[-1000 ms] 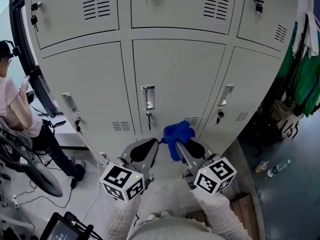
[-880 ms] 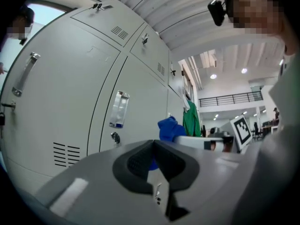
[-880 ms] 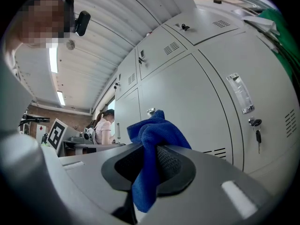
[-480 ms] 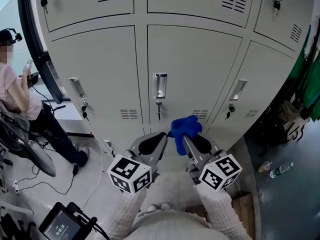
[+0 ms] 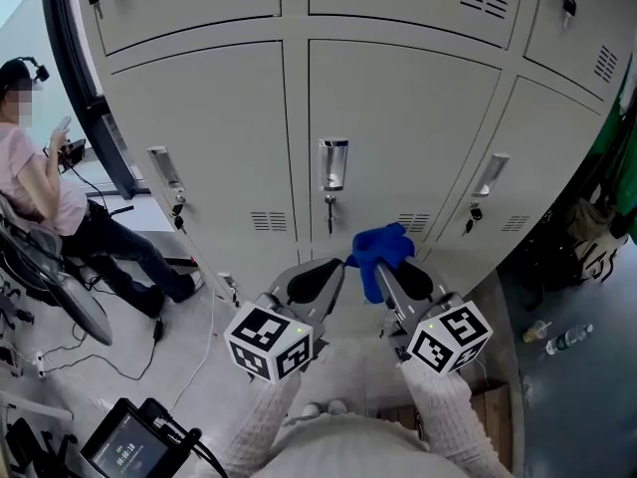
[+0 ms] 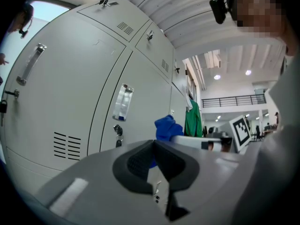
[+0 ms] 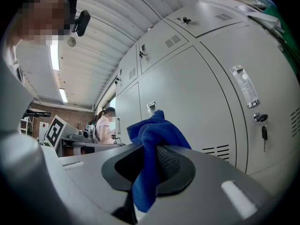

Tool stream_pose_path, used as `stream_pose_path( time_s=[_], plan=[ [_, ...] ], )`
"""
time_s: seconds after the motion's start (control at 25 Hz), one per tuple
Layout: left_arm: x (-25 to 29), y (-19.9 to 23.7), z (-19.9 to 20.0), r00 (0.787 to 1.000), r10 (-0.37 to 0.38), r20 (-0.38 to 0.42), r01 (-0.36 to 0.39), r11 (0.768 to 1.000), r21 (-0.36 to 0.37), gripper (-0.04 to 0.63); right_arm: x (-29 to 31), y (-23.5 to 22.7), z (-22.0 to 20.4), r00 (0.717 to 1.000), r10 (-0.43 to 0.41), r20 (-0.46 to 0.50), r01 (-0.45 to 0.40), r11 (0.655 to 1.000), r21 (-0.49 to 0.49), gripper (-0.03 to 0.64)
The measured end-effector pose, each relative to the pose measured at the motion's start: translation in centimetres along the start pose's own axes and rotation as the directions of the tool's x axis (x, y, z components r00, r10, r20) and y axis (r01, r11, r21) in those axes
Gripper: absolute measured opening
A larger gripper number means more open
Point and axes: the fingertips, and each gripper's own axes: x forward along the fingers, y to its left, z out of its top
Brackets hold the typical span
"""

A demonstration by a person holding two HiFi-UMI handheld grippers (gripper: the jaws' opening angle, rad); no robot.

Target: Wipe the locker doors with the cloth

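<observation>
Right gripper (image 5: 386, 270): I find its fingers clamped on the blue cloth (image 5: 382, 249), which bunches above the tips and hangs in a fold below them. The cloth is held in front of the lower middle locker door (image 5: 398, 118), below its handle (image 5: 333, 163) and near the vent slots (image 5: 414, 223). I cannot confirm contact with the door. Left gripper (image 5: 330, 270): it sits just beside the right one, with its fingers closed together and nothing between them. A seated person (image 5: 40, 192) is at the far left, well apart from both grippers.
</observation>
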Motion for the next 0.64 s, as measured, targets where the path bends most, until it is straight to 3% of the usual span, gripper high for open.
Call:
stream_pose_path(
  time_s=[0.64],
  plan=[
    [0.8, -0.4, 0.7, 1.000, -0.006, 0.005, 0.006, 1.000, 0.010, 0.007, -1.1, -2.1, -0.8, 0.998, -0.053, -0.024, 0.054, 0.998, 0.026, 0.057]
  ],
)
